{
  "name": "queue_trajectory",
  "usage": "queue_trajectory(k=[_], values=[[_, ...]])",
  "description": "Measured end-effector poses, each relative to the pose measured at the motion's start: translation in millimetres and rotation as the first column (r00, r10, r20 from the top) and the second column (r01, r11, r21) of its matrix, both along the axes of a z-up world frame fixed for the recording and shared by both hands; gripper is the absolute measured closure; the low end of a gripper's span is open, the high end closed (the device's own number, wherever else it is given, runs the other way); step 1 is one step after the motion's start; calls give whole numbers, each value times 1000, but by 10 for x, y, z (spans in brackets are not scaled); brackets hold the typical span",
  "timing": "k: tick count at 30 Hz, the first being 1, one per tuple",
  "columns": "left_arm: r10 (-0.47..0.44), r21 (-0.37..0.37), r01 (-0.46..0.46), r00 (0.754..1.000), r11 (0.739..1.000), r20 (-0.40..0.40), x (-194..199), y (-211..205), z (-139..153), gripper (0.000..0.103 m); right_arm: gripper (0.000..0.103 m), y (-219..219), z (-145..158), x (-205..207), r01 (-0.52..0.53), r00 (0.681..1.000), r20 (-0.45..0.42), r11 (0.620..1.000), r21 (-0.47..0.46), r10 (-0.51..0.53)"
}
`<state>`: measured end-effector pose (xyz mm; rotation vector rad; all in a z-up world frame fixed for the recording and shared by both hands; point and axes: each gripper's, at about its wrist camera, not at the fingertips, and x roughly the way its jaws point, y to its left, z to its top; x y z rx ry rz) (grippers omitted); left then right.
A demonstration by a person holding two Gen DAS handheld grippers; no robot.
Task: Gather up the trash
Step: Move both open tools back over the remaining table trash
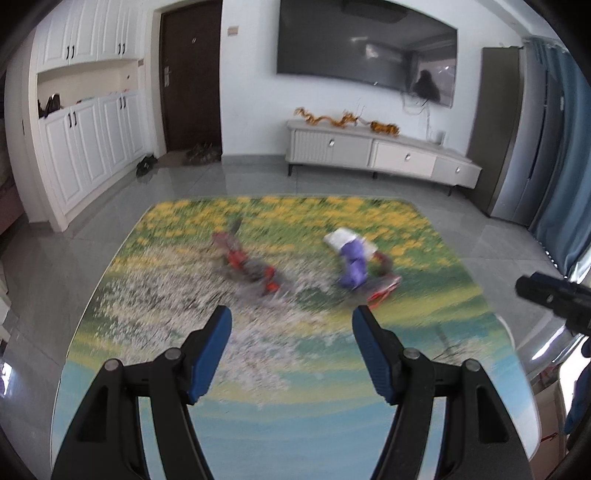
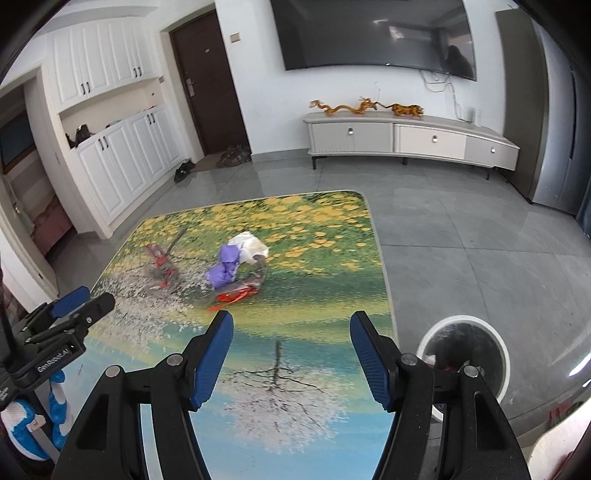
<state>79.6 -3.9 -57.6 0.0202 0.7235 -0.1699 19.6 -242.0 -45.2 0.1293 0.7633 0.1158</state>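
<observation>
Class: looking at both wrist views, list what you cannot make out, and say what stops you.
- Red wrapper, left wrist view: motion blur hides print and shape.
- Purple wrapper, right wrist view: too small to identify.
- Bin contents, right wrist view: dark inside, partly behind right gripper.
- Right gripper, left wrist view: cut off by edge.

Motion blur smears the table [image 1: 147, 369] and trash [image 1: 352, 264].

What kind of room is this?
Most likely a home living room: a big wall TV, a long low TV cabinet beneath it, and shoes by the front door.
</observation>
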Motion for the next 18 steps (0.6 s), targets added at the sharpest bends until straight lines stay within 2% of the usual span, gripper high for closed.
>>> queue_trajectory(k=[4, 9, 18], values=[[30, -12, -31, 998, 999, -61, 118, 218, -215, 37, 40, 110, -94, 178, -47, 998, -29, 999, -1, 47], [56, -43, -61, 993, 997, -101, 270, 424, -354, 37, 40, 241, -239, 439, -111, 992, -55, 993, 27, 112], [83, -50, -91, 986, 995, -143, 710, 498, -482, 37, 40, 332, -536, 957, -161, 981, -97, 985, 66, 167]])
